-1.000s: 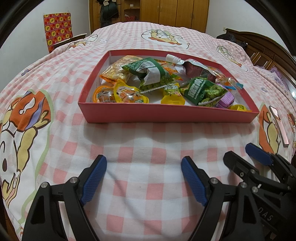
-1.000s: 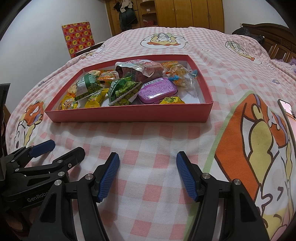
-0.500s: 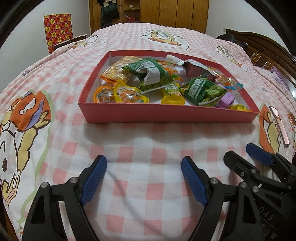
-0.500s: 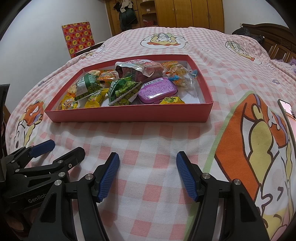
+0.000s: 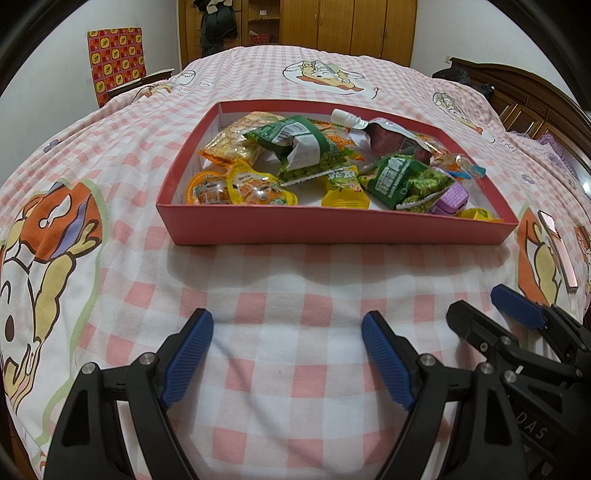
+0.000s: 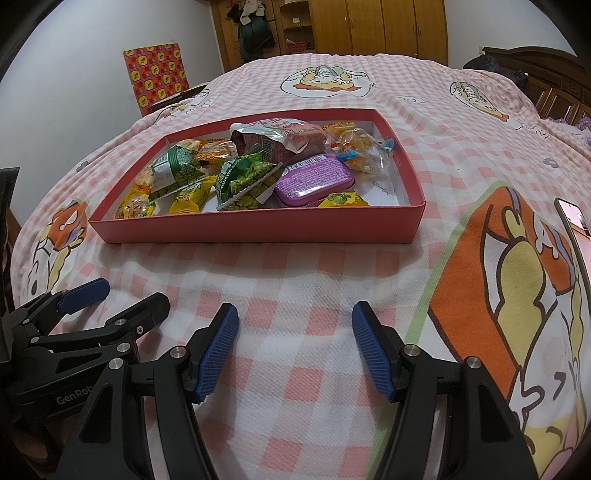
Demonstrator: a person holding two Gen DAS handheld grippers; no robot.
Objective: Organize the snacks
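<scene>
A shallow red box (image 5: 332,230) (image 6: 255,230) lies on the checked bedspread, holding several snacks: green pea packets (image 5: 402,181) (image 6: 247,181), a purple tin (image 6: 314,179), yellow candies (image 5: 345,192), orange jelly cups (image 5: 207,190) and a pink foil pouch (image 6: 280,136). My left gripper (image 5: 286,350) stands open over the cloth, short of the box's near wall, nothing between its blue pads. My right gripper (image 6: 293,347) is open too, beside it and equally short of the box. Each shows in the other's view: the right gripper (image 5: 517,321), the left gripper (image 6: 96,299).
A phone (image 5: 557,251) (image 6: 574,218) lies on the bedspread right of the box. A patterned red chair (image 5: 116,55) stands at the far left, wooden wardrobes (image 5: 347,26) behind, a dark wooden headboard (image 5: 524,96) on the right.
</scene>
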